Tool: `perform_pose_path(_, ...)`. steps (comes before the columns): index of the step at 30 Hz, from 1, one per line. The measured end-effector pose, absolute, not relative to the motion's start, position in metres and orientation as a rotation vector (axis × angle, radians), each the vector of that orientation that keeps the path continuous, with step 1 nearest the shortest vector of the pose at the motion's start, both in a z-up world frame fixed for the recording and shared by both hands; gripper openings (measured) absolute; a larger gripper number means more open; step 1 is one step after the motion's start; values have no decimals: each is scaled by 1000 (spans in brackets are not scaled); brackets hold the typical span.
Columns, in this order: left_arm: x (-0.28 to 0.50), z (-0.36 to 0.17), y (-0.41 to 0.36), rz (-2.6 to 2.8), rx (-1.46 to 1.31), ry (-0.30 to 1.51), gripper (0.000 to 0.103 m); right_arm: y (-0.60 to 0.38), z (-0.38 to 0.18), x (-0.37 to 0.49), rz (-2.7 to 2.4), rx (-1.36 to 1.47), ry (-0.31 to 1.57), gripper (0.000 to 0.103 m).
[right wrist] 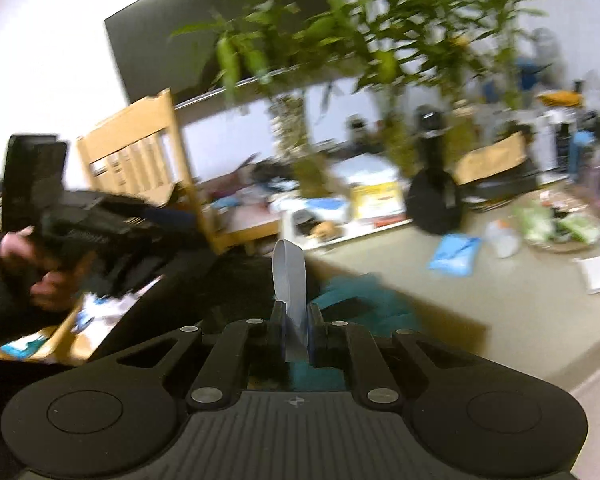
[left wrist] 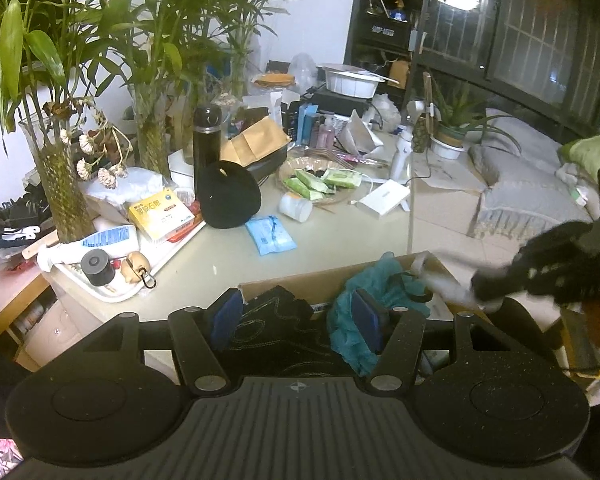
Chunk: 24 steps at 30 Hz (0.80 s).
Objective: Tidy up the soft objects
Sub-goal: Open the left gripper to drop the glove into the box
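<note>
Left wrist view: left gripper (left wrist: 296,314) hangs over an open cardboard box (left wrist: 324,280) at the near edge of the table (left wrist: 340,236). Its blue pads (left wrist: 226,318) stand apart with nothing pressed between them. Below them in the box lie a black stitched cloth (left wrist: 272,320) and, to its right, a teal cloth (left wrist: 350,320); the right pad sits just against the teal folds, contact uncertain. At the right edge the right gripper (left wrist: 480,294) comes in, blurred, with a pale grey strip (left wrist: 440,280) sticking out of its tips over the box's far right corner. Farther back: black cap (left wrist: 228,196), blue packet (left wrist: 270,234), white tray (left wrist: 112,280), glass vases with bamboo (left wrist: 66,184).

Right wrist view, heavily motion-blurred: the right gripper's tongs are clamped on the grey strip, which loops upward from between them. Teal cloth visible just beyond and below the tips, black cloth to its left. Only this view shows the left gripper from outside, at far left, held in a hand (right wrist: 40,276), and a wooden chair (right wrist: 140,152) behind it. Box walls are hard to make out here.
</note>
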<state>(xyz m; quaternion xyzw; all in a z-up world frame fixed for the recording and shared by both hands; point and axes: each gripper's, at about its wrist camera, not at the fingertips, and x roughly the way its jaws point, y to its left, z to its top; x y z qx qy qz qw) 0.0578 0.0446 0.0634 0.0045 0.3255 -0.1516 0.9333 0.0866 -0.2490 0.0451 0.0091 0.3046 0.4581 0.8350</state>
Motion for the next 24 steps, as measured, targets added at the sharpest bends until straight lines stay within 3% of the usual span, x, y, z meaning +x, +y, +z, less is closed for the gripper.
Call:
perform_pose_path(8, 56, 61, 45, -301, 19, 669, 60, -199, 16, 75, 1059, -121, 700, 13)
perform_pose_path(13, 55, 61, 49, -292, 12, 671, 59, -173, 0, 72, 999, -265, 703, 19)
perform_pose_path(15, 54, 61, 50, -291, 14, 669, 59, -169, -2, 70, 992, -300, 699, 51)
perform_pose_path(17, 53, 61, 51, -288, 25, 667, 59, -170, -2, 67, 987, -314, 674, 72)
perform_pose_path(21, 54, 58, 50, -295, 43, 682, 59, -178, 3, 61, 973, -326, 629, 92)
perform_pose_path(24, 56, 57, 50, -300, 58, 691, 60, -184, 5, 60, 950, -328, 615, 97)
